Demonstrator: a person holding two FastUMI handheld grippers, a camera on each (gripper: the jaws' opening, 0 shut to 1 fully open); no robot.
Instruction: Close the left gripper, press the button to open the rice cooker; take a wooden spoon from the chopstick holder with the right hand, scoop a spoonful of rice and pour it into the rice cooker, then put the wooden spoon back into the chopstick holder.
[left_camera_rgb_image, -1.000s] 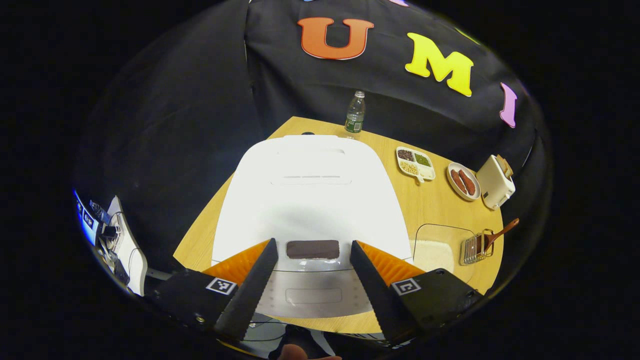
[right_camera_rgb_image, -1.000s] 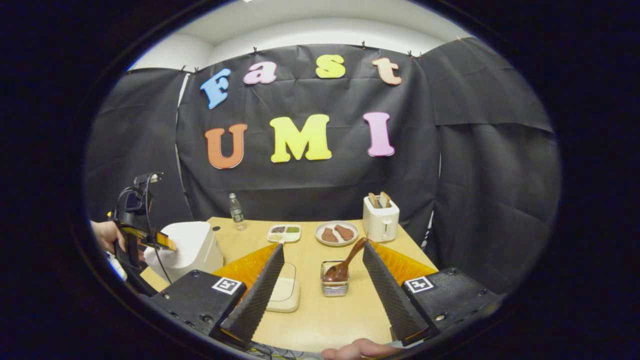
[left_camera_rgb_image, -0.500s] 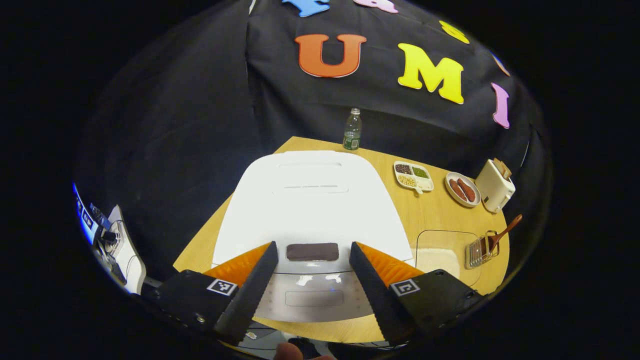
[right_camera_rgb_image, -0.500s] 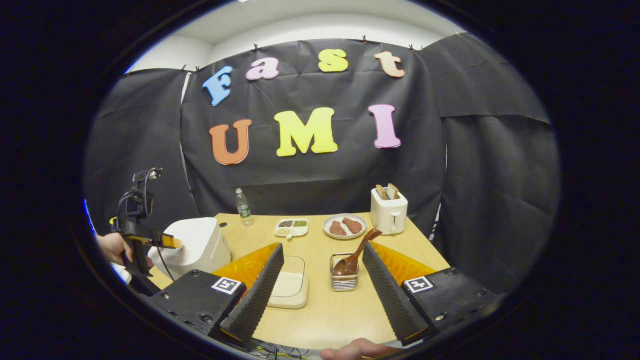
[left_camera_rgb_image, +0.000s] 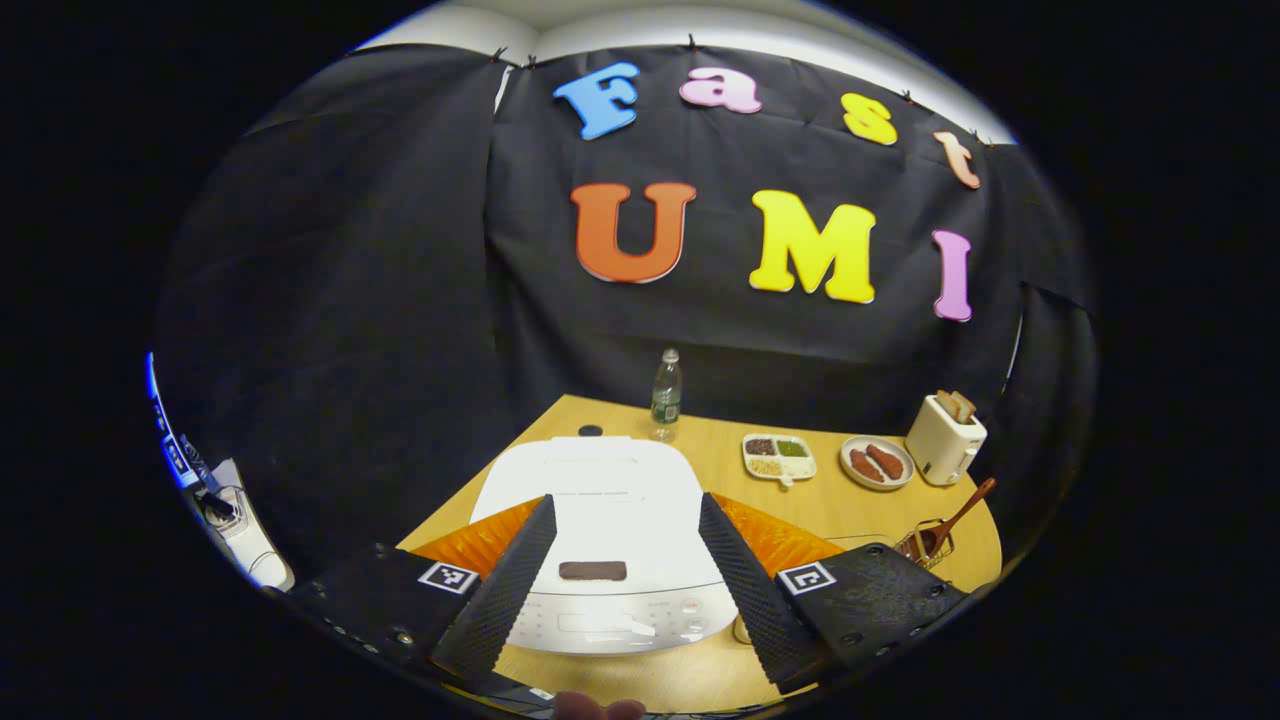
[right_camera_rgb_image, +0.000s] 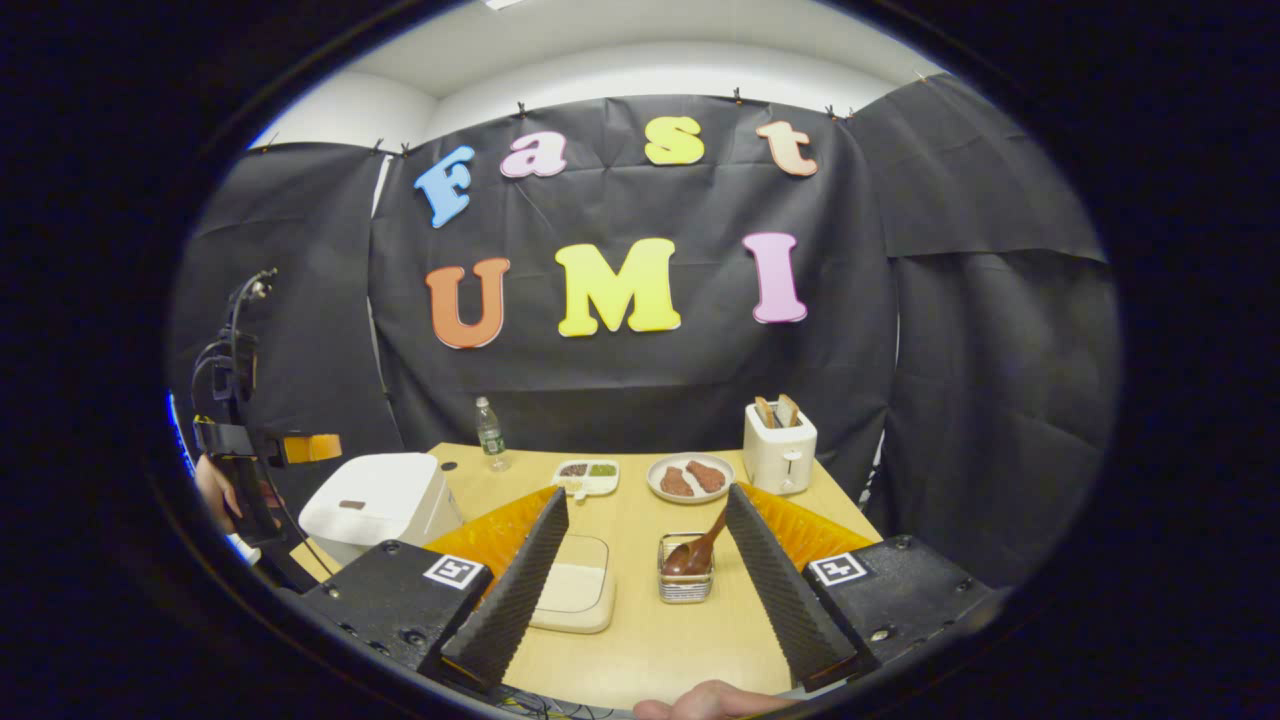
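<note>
While the left claw (left_camera_rgb_image: 622, 560) hangs wide open over the closed cooker (left_camera_rgb_image: 600, 520) on the table (left_camera_rgb_image: 850, 510), the right claw (right_camera_rgb_image: 645, 560) gapes too, spoon (right_camera_rgb_image: 697, 548) sitting in its holder (right_camera_rgb_image: 685, 580) just ahead.

left gripper (left_camera_rgb_image: 622, 575) | raised and drawn back from rice cooker (left_camera_rgb_image: 600, 520) | jaws stay apart

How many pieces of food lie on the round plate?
2: both brown pieces lie side by side on the round plate, one on its left half, the other on its right.
</note>
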